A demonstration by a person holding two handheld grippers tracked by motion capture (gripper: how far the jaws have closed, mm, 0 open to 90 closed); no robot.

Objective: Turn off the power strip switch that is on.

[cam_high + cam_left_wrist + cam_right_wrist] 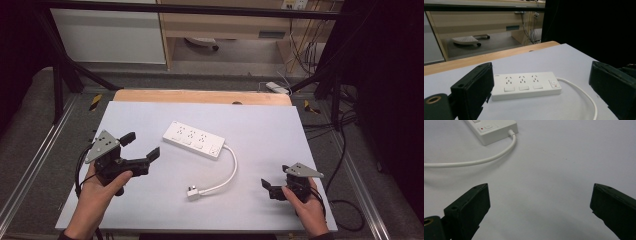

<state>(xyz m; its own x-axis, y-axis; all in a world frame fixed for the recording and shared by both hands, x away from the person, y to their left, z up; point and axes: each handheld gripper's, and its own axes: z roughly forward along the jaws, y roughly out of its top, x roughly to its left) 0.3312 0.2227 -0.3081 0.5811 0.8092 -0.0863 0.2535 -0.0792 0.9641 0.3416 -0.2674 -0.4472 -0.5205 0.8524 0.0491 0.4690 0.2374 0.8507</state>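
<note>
Power strip: the white three-outlet power strip (194, 139) lies flat mid-bench (270, 125), its cord (231, 170) curling to the plug (193, 193).
Left gripper: your left gripper (141, 145) has its jaws apart, empty, just left of the strip.
Right gripper: your right gripper (267, 186) has its jaws apart, empty, right of the plug.

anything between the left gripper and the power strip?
Nothing visible. The left gripper is open, its jaws facing the power strip across bare table. The left gripper view shows the strip framed between the jaws with only tabletop in front. Its white cord curls off the far end, toward the right gripper.
</note>
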